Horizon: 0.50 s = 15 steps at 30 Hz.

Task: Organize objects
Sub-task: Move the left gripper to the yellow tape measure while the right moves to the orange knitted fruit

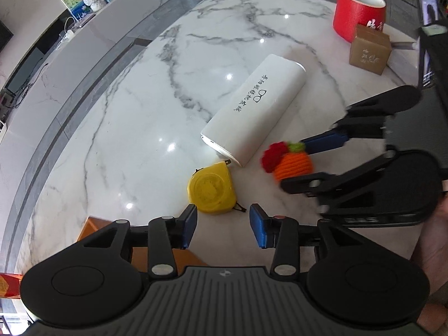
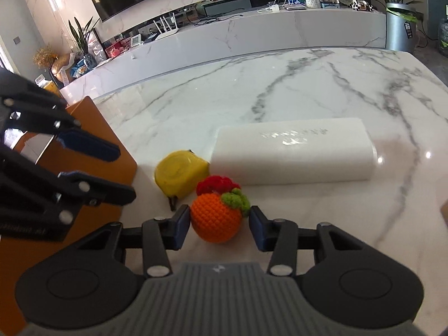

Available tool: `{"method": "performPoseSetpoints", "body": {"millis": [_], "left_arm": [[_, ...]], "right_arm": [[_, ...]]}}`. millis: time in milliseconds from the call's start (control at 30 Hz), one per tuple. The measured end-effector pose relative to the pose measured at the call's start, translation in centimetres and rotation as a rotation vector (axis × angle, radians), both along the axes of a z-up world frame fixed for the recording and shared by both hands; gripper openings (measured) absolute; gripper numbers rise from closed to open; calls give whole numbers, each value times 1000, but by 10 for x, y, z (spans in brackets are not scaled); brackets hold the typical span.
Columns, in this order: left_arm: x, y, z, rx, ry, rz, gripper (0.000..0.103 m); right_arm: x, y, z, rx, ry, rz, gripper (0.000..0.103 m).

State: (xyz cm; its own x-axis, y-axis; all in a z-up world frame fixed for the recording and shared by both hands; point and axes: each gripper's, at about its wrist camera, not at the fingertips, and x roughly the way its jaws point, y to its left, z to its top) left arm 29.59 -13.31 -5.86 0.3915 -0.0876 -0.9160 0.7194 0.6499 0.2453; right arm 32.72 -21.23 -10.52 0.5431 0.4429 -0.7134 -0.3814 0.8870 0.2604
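I am holding my right claw (image 2: 219,225) around the crocheted orange (image 2: 216,217) on the marble table (image 2: 308,89); its jaws are parted, one pad touching, the other just clear. My left claw (image 1: 223,224) is hanging released just before the yellow tape measure (image 1: 212,189), which is lying beside the white case (image 1: 254,112).

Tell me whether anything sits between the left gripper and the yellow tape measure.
Nothing visible does. The left gripper hangs open just short of the yellow tape measure, with only bare marble table between them. The white case lies beyond the tape measure, and the crocheted orange lies off to the side.
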Motion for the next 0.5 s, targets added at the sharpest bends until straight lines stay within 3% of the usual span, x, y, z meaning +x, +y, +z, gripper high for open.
{"method": "performPoseSetpoints", "body": {"millis": [233, 500], "left_arm": [[35, -23, -24, 49, 97, 118, 57], [68, -19, -45, 93, 192, 277, 65]], "right_arm": [[-7, -25, 1, -32, -12, -5, 48], [-9, -30, 0, -29, -39, 33, 50]]}}
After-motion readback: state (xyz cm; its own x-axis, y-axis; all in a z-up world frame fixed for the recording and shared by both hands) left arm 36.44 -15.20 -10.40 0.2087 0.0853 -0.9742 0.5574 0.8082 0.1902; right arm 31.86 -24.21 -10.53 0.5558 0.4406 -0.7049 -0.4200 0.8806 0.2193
